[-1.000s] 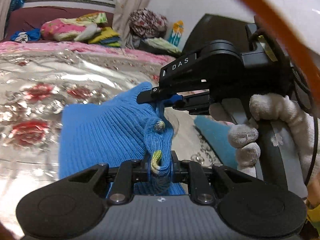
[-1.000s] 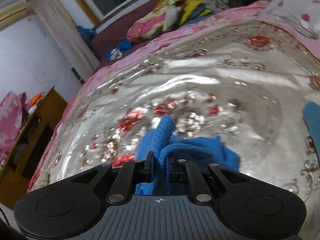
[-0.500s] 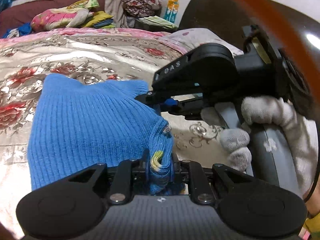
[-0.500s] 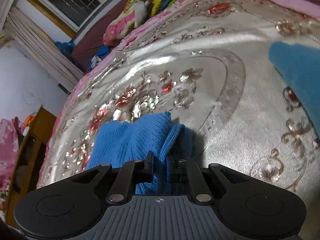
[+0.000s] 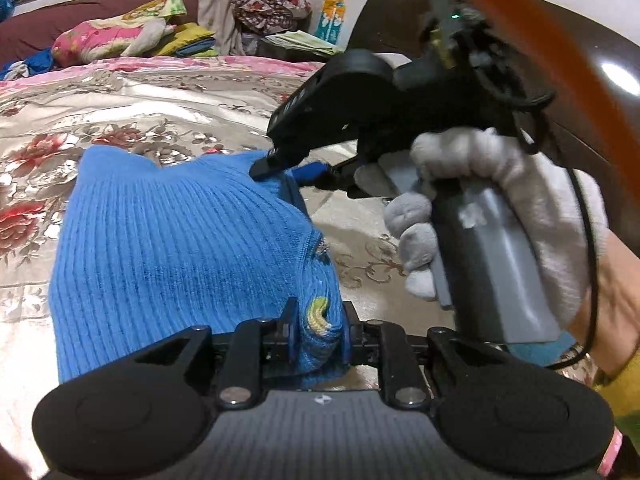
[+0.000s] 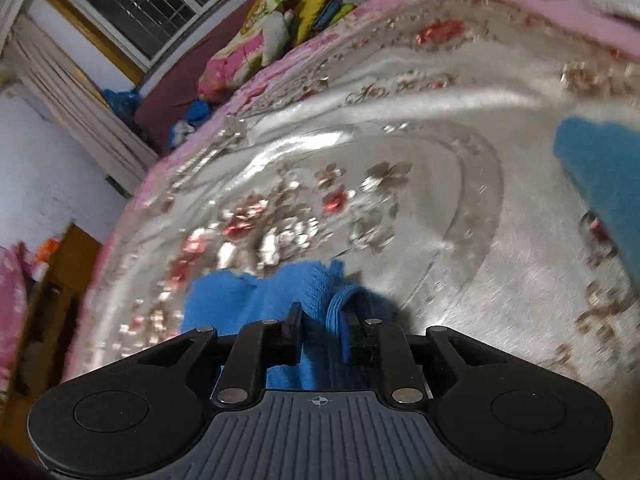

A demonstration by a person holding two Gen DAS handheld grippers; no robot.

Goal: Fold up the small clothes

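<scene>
A small blue ribbed knit garment [image 5: 160,248] lies spread on the floral satin bedspread [image 5: 120,100]. My left gripper [image 5: 318,312] is shut on its near edge, where a yellow-green patch shows between the fingers. My right gripper [image 5: 272,164], held by a white-gloved hand [image 5: 480,168], grips the far right corner. In the right wrist view the right gripper [image 6: 322,316] has a bunched fold and hem of the garment [image 6: 280,292] between its fingers. Its jaws are opening, and the cloth still fills the gap.
A second teal-blue cloth [image 6: 600,168] lies on the bedspread [image 6: 440,240] to the right. Piled clothes [image 5: 120,36] sit at the far side under a window. A dark headboard [image 5: 580,60] stands at the right, a wooden cabinet [image 6: 60,280] beside the bed.
Both grippers came down and the blue garment, first hanging between them, now lies flat on the bed. The gap between the right gripper's fingers has widened.
</scene>
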